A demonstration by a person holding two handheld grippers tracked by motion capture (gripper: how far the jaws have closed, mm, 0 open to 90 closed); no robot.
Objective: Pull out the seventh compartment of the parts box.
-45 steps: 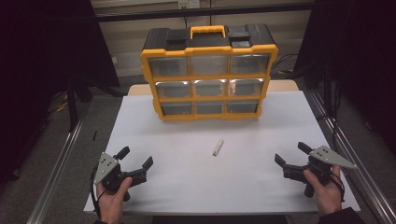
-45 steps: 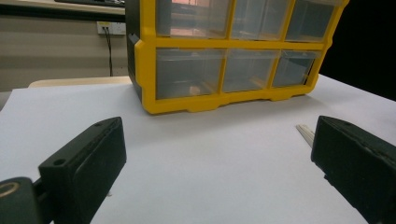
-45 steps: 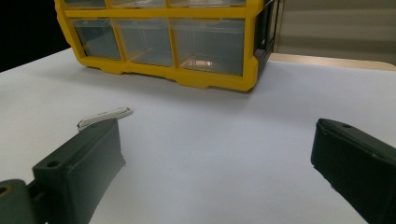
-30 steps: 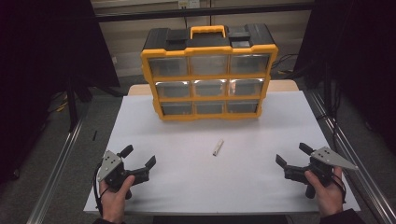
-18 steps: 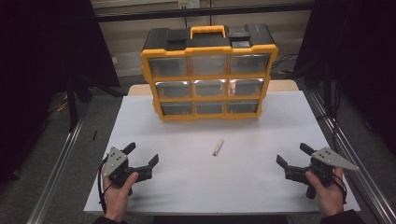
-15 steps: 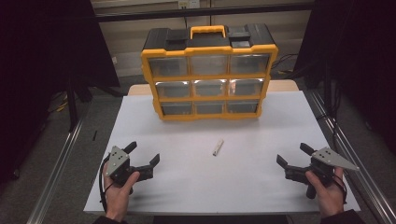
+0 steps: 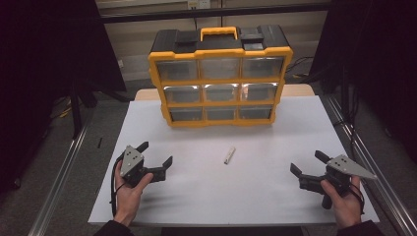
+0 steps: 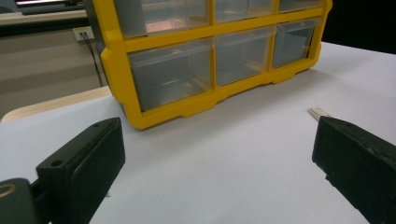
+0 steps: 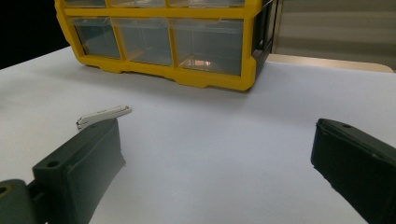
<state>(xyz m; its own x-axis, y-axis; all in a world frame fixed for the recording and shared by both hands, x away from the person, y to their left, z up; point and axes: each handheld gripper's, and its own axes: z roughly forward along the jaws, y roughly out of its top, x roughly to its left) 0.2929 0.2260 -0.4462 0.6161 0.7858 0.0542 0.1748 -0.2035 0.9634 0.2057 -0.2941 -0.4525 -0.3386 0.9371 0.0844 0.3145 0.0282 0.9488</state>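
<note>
Nothing looks started: the small white piece [image 7: 229,155] lies untouched mid-frame on the bench [image 7: 275,196], every drawer of the yellow organizer [image 7: 220,78] shut, and left hand-held gripper [image 7: 156,156] and right hand-held gripper [image 7: 306,164] gape wide, empty.

White table [image 7: 275,196] bears a yellow drawer organizer [image 7: 220,78] and small white stick [image 7: 229,155]

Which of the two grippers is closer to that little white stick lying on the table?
The left gripper: in the high view, less bare table separates it from the white stick than separates the right gripper from it.
</note>
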